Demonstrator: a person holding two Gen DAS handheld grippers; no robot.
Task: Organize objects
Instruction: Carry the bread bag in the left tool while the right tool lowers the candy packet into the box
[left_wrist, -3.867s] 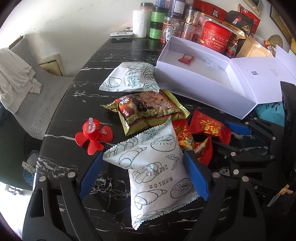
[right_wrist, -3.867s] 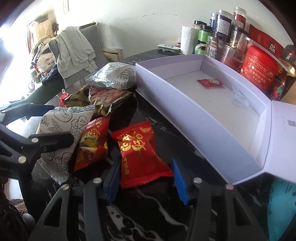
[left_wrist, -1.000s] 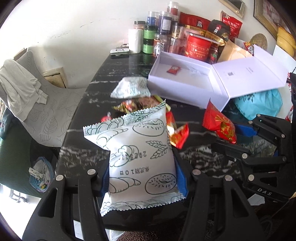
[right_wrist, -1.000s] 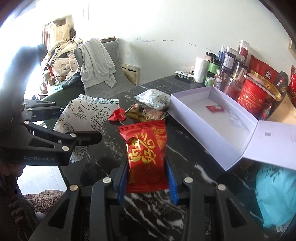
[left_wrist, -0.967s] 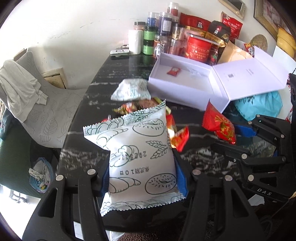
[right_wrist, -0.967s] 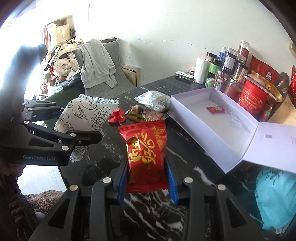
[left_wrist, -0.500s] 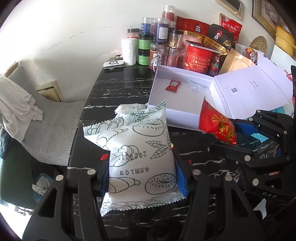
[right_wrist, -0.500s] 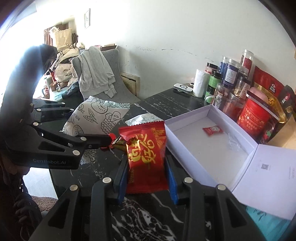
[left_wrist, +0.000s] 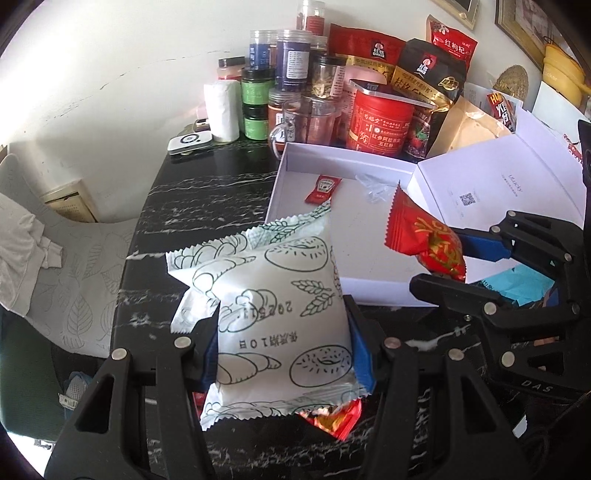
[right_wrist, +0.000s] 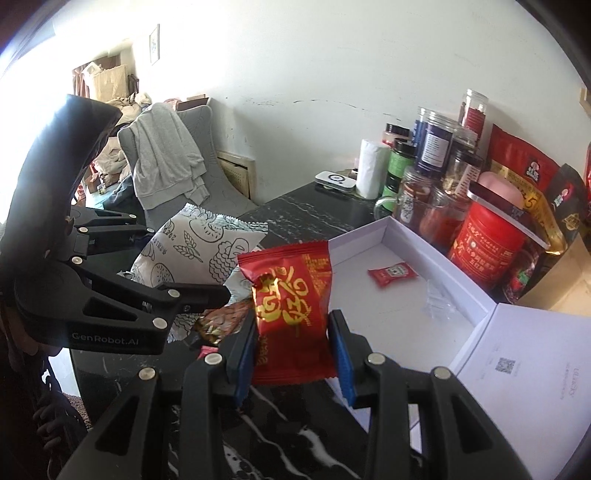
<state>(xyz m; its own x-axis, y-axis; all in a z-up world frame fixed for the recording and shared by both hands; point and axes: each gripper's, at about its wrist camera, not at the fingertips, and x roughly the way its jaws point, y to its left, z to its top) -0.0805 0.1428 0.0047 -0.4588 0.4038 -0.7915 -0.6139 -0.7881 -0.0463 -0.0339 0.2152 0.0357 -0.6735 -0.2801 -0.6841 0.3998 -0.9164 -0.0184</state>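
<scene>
My left gripper is shut on a white snack packet printed with bread drawings, held above the black marble table. My right gripper is shut on a red packet with gold characters, lifted near the front wall of the open white box. In the left wrist view the red packet hangs over the box. A small red ketchup sachet and a clear wrapper lie inside the box. The white packet and the left gripper show at the left of the right wrist view.
Jars, a red tin, a paper roll and snack bags crowd the table's back edge behind the box. The box lid lies open to the right. More packets lie on the table below my grippers. A grey chair with cloth stands left.
Both grippers have carried their packets forward toward the white box, which now looks nearer and larger. The loose packets on the table have dropped under and behind the held ones.
</scene>
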